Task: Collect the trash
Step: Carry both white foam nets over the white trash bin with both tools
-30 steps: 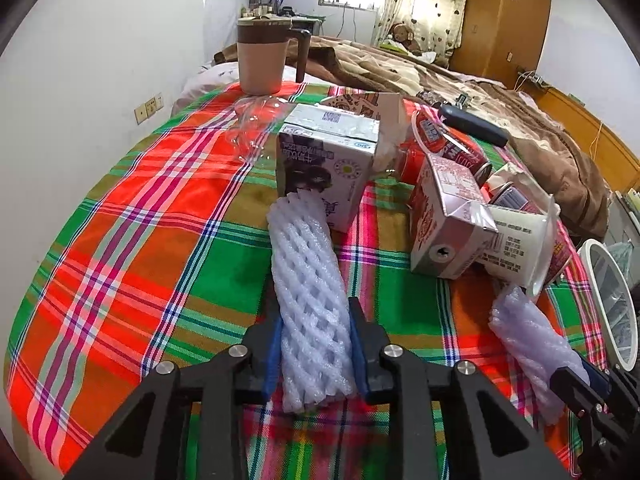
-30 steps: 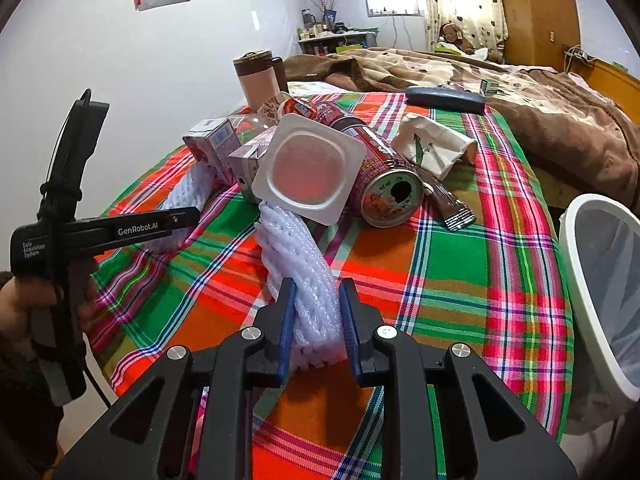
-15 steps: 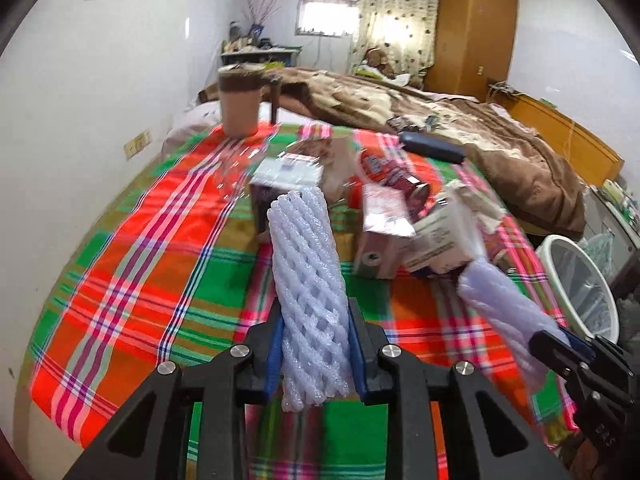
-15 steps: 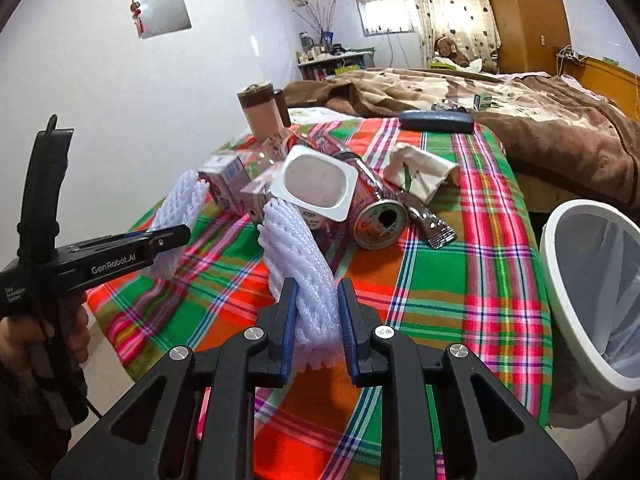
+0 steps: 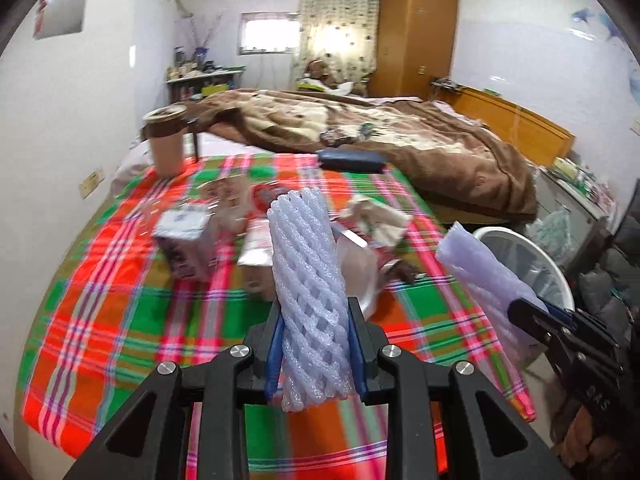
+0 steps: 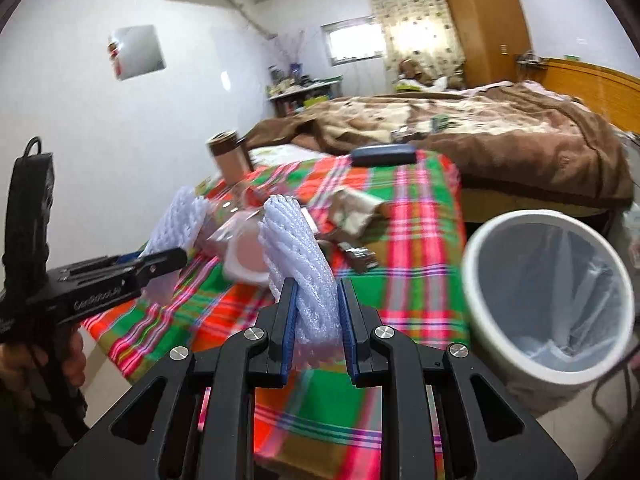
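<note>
My left gripper (image 5: 314, 316) is shut on a white foam net sleeve (image 5: 308, 280) and holds it in the air above the plaid table (image 5: 120, 320). My right gripper (image 6: 316, 300) is shut on a second foam net sleeve (image 6: 298, 248), also lifted; it also shows in the left wrist view (image 5: 480, 276). A white trash bin (image 6: 548, 292) with a clear liner stands on the floor at the table's right, close to the right gripper. More trash lies mid-table: milk cartons (image 5: 184, 236), a can, a plastic cup (image 6: 244, 252) and crumpled paper (image 5: 376, 220).
A brown mug (image 5: 166, 140) and a dark case (image 5: 350, 160) stand at the table's far edge. A bed with a brown blanket (image 5: 400, 128) lies behind. A white wall runs along the left. The left gripper also shows in the right wrist view (image 6: 160, 260).
Both grippers have risen off the table with their foam sleeves and pulled back. The right one has swung toward the bin, which now fills more of its view.
</note>
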Motion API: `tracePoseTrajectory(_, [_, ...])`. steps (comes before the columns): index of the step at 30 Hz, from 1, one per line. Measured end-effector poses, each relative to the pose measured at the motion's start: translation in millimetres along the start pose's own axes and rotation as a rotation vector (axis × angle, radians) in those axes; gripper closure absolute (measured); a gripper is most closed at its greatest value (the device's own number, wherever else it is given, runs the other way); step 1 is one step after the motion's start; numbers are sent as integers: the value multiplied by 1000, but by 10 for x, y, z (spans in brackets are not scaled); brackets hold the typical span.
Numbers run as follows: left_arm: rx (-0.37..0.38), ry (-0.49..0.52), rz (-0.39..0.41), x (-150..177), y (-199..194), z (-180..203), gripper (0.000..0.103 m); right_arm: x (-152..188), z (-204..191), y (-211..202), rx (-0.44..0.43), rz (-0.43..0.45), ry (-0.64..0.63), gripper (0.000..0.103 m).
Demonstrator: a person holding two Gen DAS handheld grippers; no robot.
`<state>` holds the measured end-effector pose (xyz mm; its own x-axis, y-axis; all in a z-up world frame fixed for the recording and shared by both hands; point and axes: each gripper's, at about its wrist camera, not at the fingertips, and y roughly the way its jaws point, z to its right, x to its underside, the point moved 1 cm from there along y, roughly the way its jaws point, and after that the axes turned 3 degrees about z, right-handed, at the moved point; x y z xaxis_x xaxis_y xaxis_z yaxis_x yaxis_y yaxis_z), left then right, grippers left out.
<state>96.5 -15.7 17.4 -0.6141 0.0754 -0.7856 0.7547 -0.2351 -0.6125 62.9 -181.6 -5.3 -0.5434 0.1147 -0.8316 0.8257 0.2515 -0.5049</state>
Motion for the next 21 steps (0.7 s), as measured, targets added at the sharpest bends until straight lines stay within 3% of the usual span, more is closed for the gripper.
tracePoseTrajectory(9, [128,113,-7,-145,182,778,74,-88,418,-149,135,53,73,82])
tracePoseTrajectory(21, [236,234,-23,-306,507,1685,74,-143,933,-338,340,93,133,82])
